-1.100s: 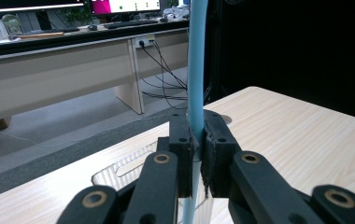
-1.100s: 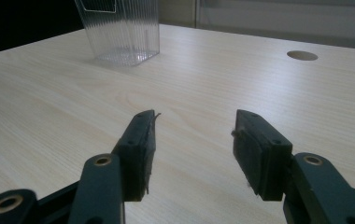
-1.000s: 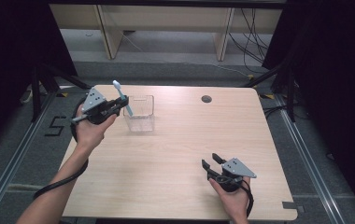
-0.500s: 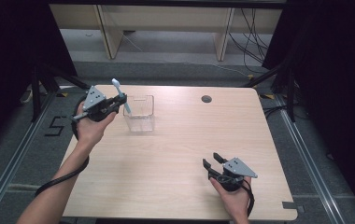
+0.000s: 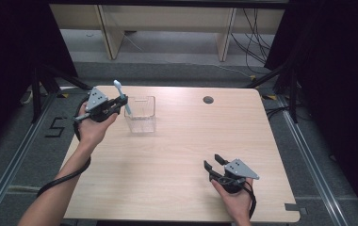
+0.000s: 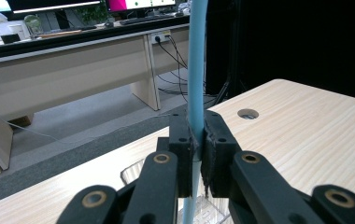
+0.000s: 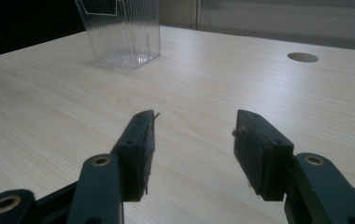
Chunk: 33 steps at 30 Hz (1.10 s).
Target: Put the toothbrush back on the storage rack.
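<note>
Light blue is the colour of the toothbrush [image 5: 122,97] that is held tight in the closed jaws of the left gripper [image 5: 118,102]. It is held upright, head at the top, just left of the clear plastic cup [image 5: 141,114] at the back of the wooden table [image 5: 167,155]. In the left gripper view the blue handle [image 6: 196,70] is seen pinched between the two black pads. The right gripper [image 5: 213,164] is rested near the front edge, well apart from the cup, with its jaws wide and nothing between them.

The brush is most likely meant to be put into the cup. It should be lined up over the cup's mouth first, then lowered slowly. The cup is light, so its rim should not be bumped. The grip should be let go only when the handle is well inside.
</note>
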Tool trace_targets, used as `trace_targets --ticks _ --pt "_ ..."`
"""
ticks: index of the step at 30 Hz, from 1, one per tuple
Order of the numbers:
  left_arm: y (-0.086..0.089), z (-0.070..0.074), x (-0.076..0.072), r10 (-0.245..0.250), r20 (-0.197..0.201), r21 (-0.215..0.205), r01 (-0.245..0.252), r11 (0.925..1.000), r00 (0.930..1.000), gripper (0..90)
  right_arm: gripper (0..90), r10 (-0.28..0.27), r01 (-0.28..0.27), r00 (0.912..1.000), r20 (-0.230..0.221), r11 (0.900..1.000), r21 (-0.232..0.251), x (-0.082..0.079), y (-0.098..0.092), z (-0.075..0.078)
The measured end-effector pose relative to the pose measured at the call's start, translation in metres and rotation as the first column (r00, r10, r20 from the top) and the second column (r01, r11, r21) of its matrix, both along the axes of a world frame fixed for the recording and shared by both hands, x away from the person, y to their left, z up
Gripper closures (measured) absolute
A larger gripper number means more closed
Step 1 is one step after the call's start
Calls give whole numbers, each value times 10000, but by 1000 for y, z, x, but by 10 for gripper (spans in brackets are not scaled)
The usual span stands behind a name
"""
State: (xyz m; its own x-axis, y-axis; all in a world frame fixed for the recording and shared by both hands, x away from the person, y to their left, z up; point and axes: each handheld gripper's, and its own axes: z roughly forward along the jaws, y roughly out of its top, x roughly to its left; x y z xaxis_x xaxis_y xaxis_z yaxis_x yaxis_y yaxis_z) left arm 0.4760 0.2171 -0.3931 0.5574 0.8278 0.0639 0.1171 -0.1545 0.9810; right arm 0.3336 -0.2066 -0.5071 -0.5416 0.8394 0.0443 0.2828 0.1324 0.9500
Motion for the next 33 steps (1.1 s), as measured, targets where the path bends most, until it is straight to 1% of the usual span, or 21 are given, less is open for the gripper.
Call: trace_targets --ticks 3,9,11,14,15,17,18,19,20,21,24,25,26,27,28,29,30,31,32,33 --pt "1 -2 1 22 -12 31 -22 10000 10000 830 489 0 0 10000 -66 10000 8 0 0 0" --pt "2 -5 3 60 -22 84 -59 9999 10000 830 488 0 0 10000 54 10000 -14 0 0 0" --pt "3 -6 3 73 -45 99 -72 9999 10000 830 488 15 -15 10000 -53 10000 22 -1 0 0" --pt "3 -8 4 109 -82 80 -108 9999 9999 830 486 15 -15 10000 -71 10000 11 -1 0 0" --pt "3 -9 4 114 -104 91 -113 9999 9999 830 486 12 -11 9999 -155 9999 100 -1 1 0" --pt "4 -10 4 117 -126 92 -116 9999 9999 830 485 33 -32 9999 -109 10000 87 -1 1 0" --pt "4 -11 5 132 -131 108 -131 9999 9998 830 485 103 -99 9997 -215 9998 167 -1 2 0" --pt "5 -12 5 151 -153 103 -150 9998 9998 830 485 -6 6 10000 17 9999 -109 0 1 0" --pt "5 -13 5 157 -153 101 -155 9998 9998 830 485 -72 72 9999 -99 10000 34 -1 2 -1" --pt "5 -13 5 154 -165 111 -152 9998 9997 830 484 27 -28 9996 -263 10000 -13 -1 2 0" --pt "6 -15 6 166 -213 128 -163 9998 9996 830 484 44 -45 9995 -308 10000 -30 -1 2 0" --pt "6 -15 6 178 -227 110 -176 9998 9996 830 484 20 -14 9994 -358 9999 163 -2 4 -1" --pt "6 -16 7 179 -235 126 -176 9998 9996 830 483 29 -27 9996 -289 10000 58 -2 3 -1" --pt "6 -17 7 172 -265 122 -169 9998 9995 830 483 93 -94 9999 -99 9999 -83 0 2 -1" --pt "6 -17 7 165 -277 126 -162 9998 9995 829 483 52 -54 10000 -80 9998 -180 0 2 -1" --pt "6 -18 7 160 -287 163 -155 9997 9995 829 483 -15 18 9990 -438 10000 79 -3 4 -1" --pt "6 -19 8 144 -269 72 -142 9999 9995 829 483 -12 15 9991 -432 10000 70 -3 4 -1" --pt "6 -20 8 172 -304 126 -168 9998 9994 830 482 -10 12 9991 -425 10000 67 -3 4 -1" --pt "6 -21 8 189 -338 92 -186 9998 9993 829 482 49 -46 9995 -326 10000 75 -2 3 -1" --pt "6 -21 9 183 -348 129 -179 9998 9992 829 482 45 -41 9993 -367 9999 123 -2 4 -1"
